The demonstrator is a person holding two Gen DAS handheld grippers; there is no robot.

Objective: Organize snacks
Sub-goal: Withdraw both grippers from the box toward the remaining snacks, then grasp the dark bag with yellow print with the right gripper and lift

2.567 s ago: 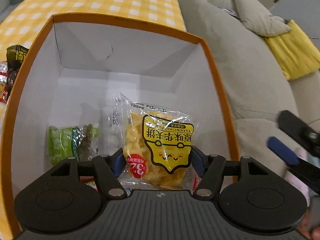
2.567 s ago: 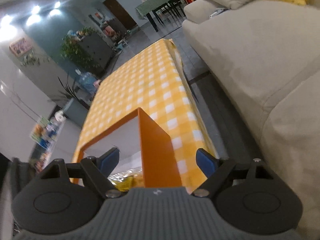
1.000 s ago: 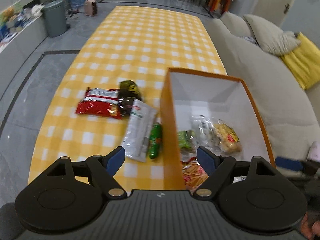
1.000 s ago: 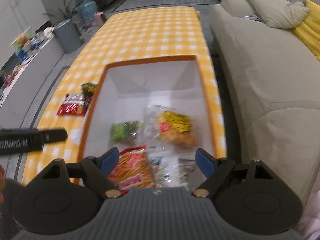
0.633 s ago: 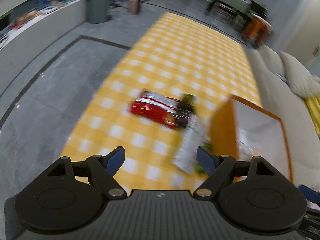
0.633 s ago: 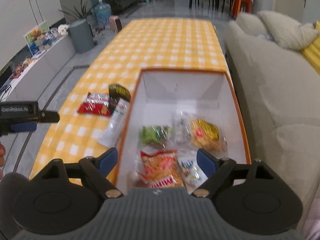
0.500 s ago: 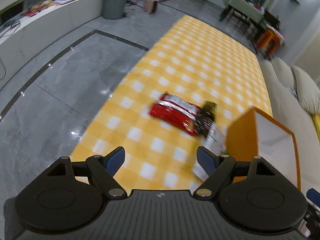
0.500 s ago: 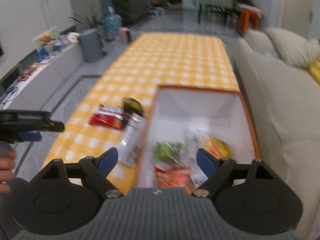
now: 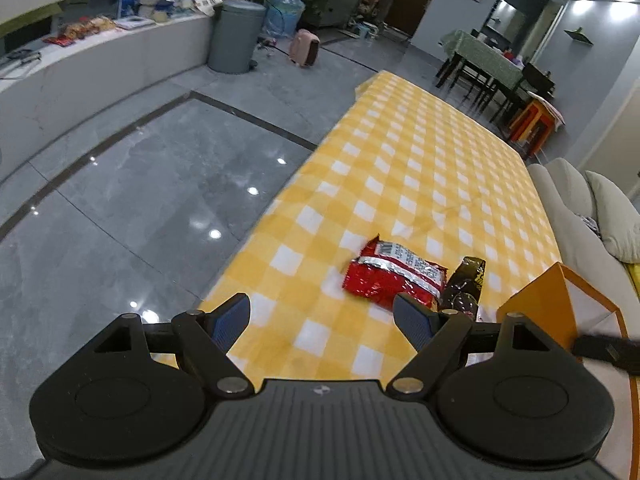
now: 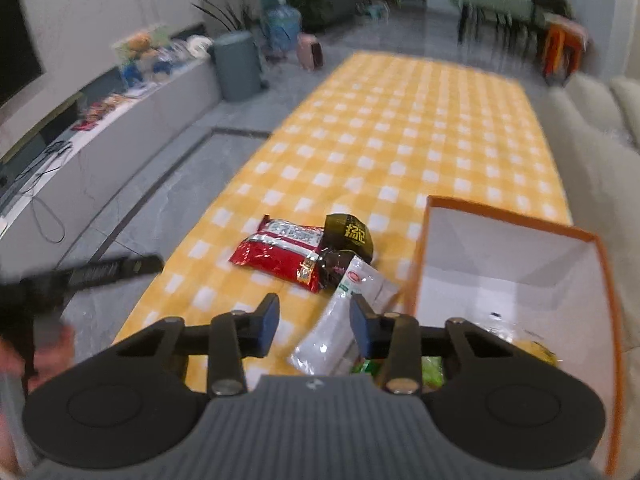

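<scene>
Left gripper (image 9: 322,322) hung over the table's near left edge, jaws spread wide, nothing between them. Right gripper (image 10: 314,326) had its jaws closing, gap narrow, no packet pinched; it hovered above the near end of the white packet (image 10: 344,320).

Yellow-checked tablecloth (image 10: 400,140) carried all the loose snacks near its near end. Red packet (image 10: 280,256) lay flat, long axis running crosswise, from the left edge side toward the box, slightly slanted. Dark packet (image 10: 348,236) sat touching the red one's right end, yellow lettering up. White packet lay with its long axis running from the near edge diagonally away, far end touching the dark packet, right side just beside the orange box (image 10: 420,248).

Box stood at the table's near right corner, open top, white inside, green (image 10: 432,372) and yellow (image 10: 536,350) packets at its bottom.

A hand (image 10: 48,348) showed blurred at the left.
</scene>
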